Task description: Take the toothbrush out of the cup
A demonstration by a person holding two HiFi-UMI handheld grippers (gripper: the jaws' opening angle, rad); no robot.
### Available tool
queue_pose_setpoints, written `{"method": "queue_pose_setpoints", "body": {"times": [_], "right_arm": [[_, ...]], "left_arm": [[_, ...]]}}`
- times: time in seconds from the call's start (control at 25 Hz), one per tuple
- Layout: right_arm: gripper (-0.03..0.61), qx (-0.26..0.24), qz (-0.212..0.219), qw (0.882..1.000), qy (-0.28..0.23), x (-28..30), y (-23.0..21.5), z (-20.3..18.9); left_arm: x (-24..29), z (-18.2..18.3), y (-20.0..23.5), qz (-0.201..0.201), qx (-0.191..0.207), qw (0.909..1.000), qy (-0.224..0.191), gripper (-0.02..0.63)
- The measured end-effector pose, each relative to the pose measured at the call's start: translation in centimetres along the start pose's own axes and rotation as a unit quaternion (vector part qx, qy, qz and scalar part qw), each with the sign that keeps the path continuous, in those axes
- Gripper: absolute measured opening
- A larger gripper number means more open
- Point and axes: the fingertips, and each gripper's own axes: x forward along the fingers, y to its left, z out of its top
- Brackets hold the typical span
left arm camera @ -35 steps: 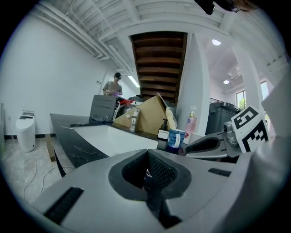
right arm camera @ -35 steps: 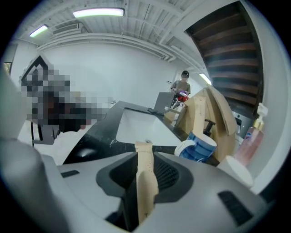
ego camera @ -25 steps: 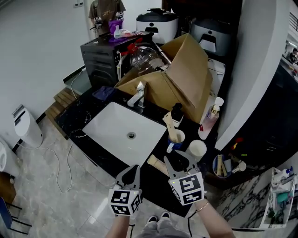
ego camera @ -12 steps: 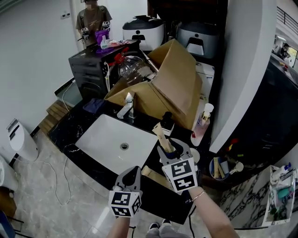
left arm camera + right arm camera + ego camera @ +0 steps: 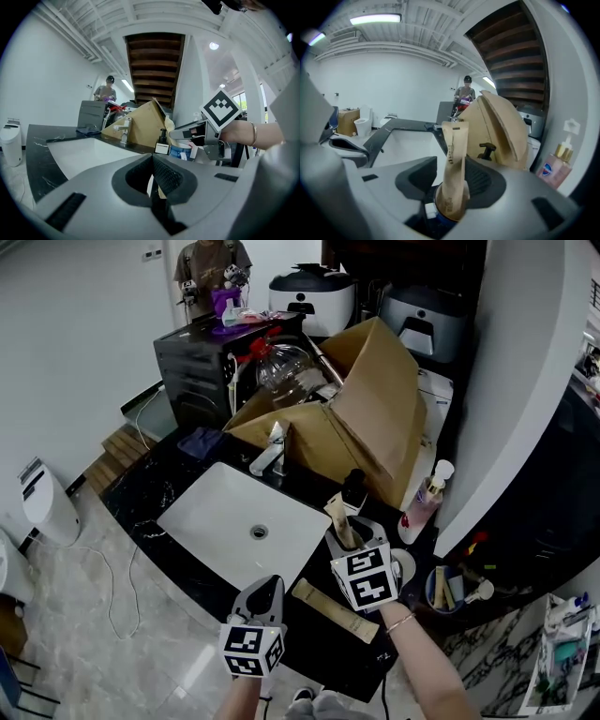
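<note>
A tan paper toothbrush packet [image 5: 452, 140] stands upright in a blue cup [image 5: 440, 224] on the black counter right of the sink. My right gripper [image 5: 451, 165] reaches over the cup with the packet between its jaws, which are opening; the pads do not visibly press on it. From the head view the packet [image 5: 339, 514] sticks up just beyond the right gripper [image 5: 350, 532], which hides the cup. My left gripper [image 5: 266, 585] hovers near the counter's front edge, shut and empty. The left gripper view shows the cup [image 5: 180, 151] under the right gripper [image 5: 187, 133].
A second tan packet [image 5: 334, 611] lies flat on the counter [image 5: 309, 634]. White sink [image 5: 225, 521] with faucet [image 5: 272, 451] at left. Behind the cup stand a black pump bottle [image 5: 354, 488], a big cardboard box [image 5: 370, 418] and a pink soap bottle [image 5: 422, 501]; a white cup [image 5: 408, 563] is at right.
My right gripper has moved forward from the counter's front to the cup and now straddles the upright packet, jaws wider. The left gripper has edged forward a little.
</note>
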Motion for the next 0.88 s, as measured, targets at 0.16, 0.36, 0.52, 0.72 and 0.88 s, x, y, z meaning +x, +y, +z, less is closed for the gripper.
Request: {"method": "queue_pose_setpoints", "body": {"times": [0.16,0.36,0.52,0.72,0.88], "right_arm": [[0.147,-0.001,-0.005,1.000,0.010,0.5,0.0,-0.6],[0.090,0.003,-0.024,1.000,-0.011,-0.2,-0.6,0.0],[0.057,0.011,-0.036,0.998,-0.045,-1.4,-0.8,1.3],[0.041,0.015,-0.056,0.992,-0.108,-4.4,-1.5,4.5],[0.037,0.020,-0.072,0.984,-0.159,-7.8,-2.0,7.3]], "left_arm": [[-0.2,-0.4,0.2,0.007,-0.004,1.0000,0.003,0.002],[-0.6,-0.2,0.5,0.016,-0.003,0.9999,0.000,0.002],[-1.2,-0.1,0.4,0.020,-0.002,0.9998,-0.004,0.002],[-2.1,0.5,-0.2,0.021,0.002,0.9997,-0.013,0.002],[-3.0,0.9,-0.7,0.019,0.005,0.9996,-0.019,0.002]]}}
